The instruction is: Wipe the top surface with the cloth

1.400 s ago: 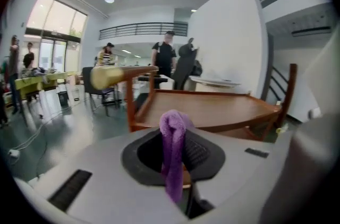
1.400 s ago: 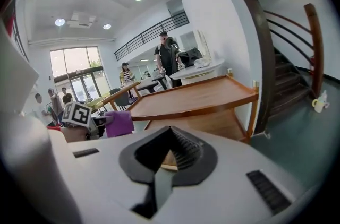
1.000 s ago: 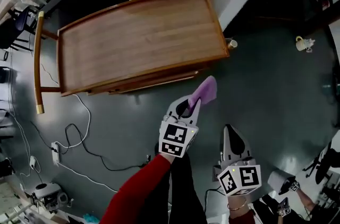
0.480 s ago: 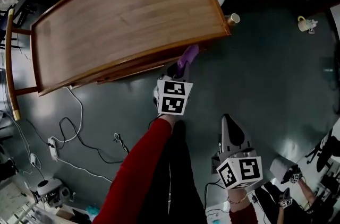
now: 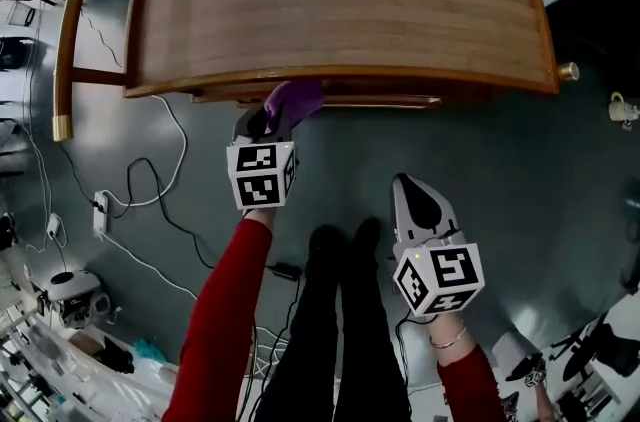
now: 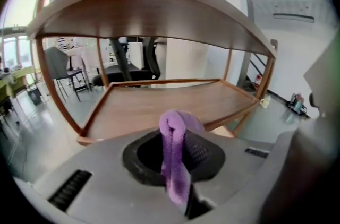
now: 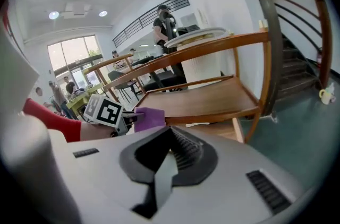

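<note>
Clamps a folded purple cloth in the left gripper, jaws pressed tight on the fabric, with a loop standing up out of them and a tail hanging down in front. Reaches out on a red sleeve to the near long edge of the two-tier brown wooden cart, towards its left half. Points low, into the gap between the cart's tiers: underside of the top tier overhead, lower shelf straight ahead in the left gripper view. From the head view, puts the cloth right at the cart's near rim, below the top surface; contact with the wood impossible to tell. Holds the right gripper well back from the cart's near edge, towards its right half, jaws drawn together with nothing between them. Left of the cart, on the floor, black cables; right of the cart, a small white mug
</note>
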Demonstrator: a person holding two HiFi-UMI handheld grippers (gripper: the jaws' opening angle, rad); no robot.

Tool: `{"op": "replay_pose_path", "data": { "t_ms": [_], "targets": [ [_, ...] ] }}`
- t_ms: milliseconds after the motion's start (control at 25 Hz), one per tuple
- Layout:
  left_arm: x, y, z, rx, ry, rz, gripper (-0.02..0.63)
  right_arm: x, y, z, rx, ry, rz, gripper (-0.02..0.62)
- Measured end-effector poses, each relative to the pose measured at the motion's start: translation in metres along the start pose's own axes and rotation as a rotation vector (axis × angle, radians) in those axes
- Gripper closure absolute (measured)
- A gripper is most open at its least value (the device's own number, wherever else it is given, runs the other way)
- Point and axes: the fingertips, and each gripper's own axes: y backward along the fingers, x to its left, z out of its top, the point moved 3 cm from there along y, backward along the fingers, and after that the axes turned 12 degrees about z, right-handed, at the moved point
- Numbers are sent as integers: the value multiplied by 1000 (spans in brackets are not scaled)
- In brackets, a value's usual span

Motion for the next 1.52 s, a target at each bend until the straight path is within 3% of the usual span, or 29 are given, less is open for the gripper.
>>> {"op": "replay_pose_path", "data": {
  "t_ms": [160,320,440,560,640,760,920,1040,1240,1520],
  "targets": [
    [94,10,-24,31,24,155,551,24,-52,-5,49,38,72,584],
    [151,17,-40,58,46,260,551,33,-76,-10,71,60,103,584],
    [172,21,-43,70,37,296,551,36,-79,-12,71,56,99,584],
    [165,24,-41,55,27,259,551,32,-77,-14,54,38,73,584],
    [135,37,-37,15,58,172,551,24,-69,-18,40,15,45,584],
    [46,64,-32,-43,51,-45,551,0,-44,-24,19,-24,-15,584],
    [-106,61,-44,-41,-30,-353,551,-55,6,-40,-10,-75,-144,584],
    [-202,41,-59,-14,-112,-496,551,-96,45,-56,-40,-118,-257,584],
    [-300,-16,-82,50,-204,-569,551,-150,75,-88,-68,-176,-375,584],
    [-352,-81,-106,102,-228,-575,551,-191,81,-119,-59,-211,-436,584]
  ]
}}
